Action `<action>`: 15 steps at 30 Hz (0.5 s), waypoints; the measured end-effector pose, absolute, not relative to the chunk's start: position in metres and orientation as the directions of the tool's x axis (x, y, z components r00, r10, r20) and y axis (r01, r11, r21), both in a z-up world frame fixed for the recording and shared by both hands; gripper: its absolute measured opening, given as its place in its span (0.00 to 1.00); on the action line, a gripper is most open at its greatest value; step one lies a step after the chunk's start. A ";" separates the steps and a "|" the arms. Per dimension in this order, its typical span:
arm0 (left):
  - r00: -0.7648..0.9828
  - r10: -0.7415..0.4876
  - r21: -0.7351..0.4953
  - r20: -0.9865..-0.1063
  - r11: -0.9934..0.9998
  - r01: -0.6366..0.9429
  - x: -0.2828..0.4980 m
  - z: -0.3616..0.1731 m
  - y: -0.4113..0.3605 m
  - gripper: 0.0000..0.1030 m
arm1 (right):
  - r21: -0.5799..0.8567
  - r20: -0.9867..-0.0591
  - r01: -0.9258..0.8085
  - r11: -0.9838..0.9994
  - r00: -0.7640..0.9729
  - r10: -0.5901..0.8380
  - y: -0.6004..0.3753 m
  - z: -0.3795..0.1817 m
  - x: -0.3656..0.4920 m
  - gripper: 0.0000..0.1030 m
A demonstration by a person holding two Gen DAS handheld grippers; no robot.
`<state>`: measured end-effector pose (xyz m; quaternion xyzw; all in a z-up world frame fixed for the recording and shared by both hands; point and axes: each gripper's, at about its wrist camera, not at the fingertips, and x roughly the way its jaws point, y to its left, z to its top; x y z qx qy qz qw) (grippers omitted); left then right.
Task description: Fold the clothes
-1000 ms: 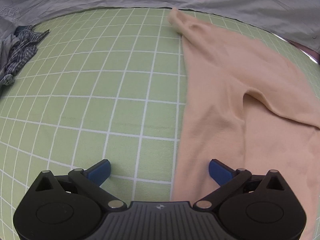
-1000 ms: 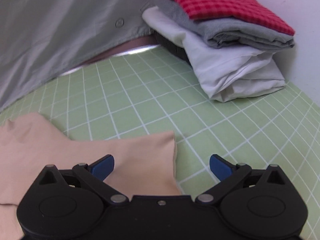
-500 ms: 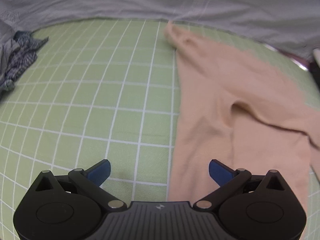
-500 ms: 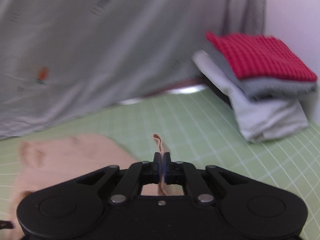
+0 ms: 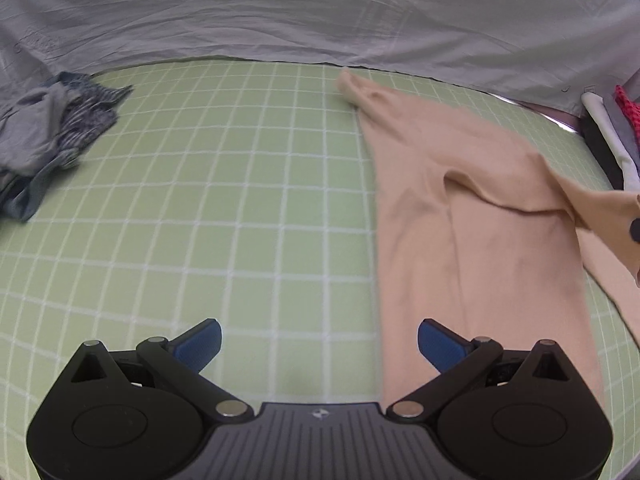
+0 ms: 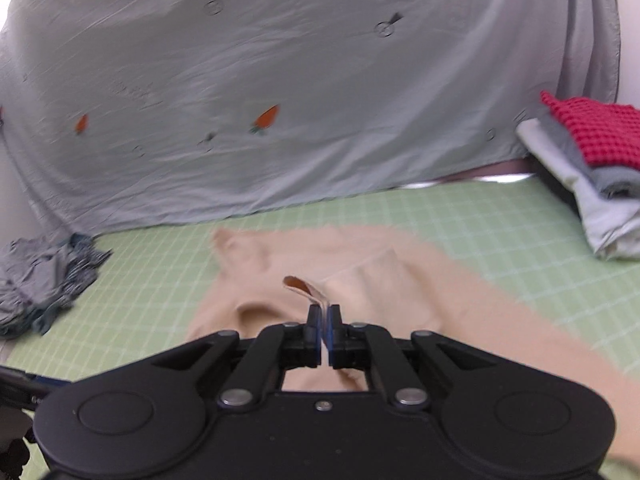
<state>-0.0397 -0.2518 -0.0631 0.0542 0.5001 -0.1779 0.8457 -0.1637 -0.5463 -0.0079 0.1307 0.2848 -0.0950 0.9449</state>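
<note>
Green mat: a soft green sheet with white squares covers the whole work top, and all the clothes lie on it.
Left gripper: close to the camera, its two blue fingers are spread wide apart. Nothing is between them. One finger is over the bare mat and the other is over the near end of the peach top.
Right gripper: its fingers are squeezed tight together. They pinch a thin edge of the peach top, and a little flap of cloth sticks up just past the tips.
Peach top: it lies spread out on the right part of the mat. In the left view, one corner is lifted off the mat at the far right edge, where a bit of the right gripper shows.
Blue clothes: a crumpled grey and blue pile sits at the left edge of the mat, well apart from the peach top.
Folded pile: neat folded clothes sit at the far right, white at the bottom, grey above it, and red on top.
Grey sheet: a big pale cloth with tiny orange carrots hangs behind the mat at the back.
</note>
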 end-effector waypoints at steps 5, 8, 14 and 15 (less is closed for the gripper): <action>0.423 -0.241 -0.078 -0.874 0.927 0.366 -0.061 -0.063 -0.223 1.00 | 0.201 -0.567 0.230 0.952 0.820 -0.078 -0.504 -0.008 -0.181 0.03; 0.418 -0.242 -0.079 -0.876 0.926 0.370 -0.070 -0.062 -0.208 1.00 | 0.205 -0.565 0.219 0.954 0.823 -0.067 -0.482 -0.007 -0.191 0.02; 0.403 -0.257 -0.088 -0.878 0.915 0.393 -0.081 -0.063 -0.192 1.00 | 0.213 -0.574 0.168 0.963 0.819 -0.016 -0.442 -0.009 -0.205 0.02; 0.402 -0.259 -0.087 -0.878 0.914 0.397 -0.083 -0.064 -0.189 1.00 | 0.211 -0.580 0.159 0.965 0.814 -0.007 -0.435 -0.011 -0.206 0.02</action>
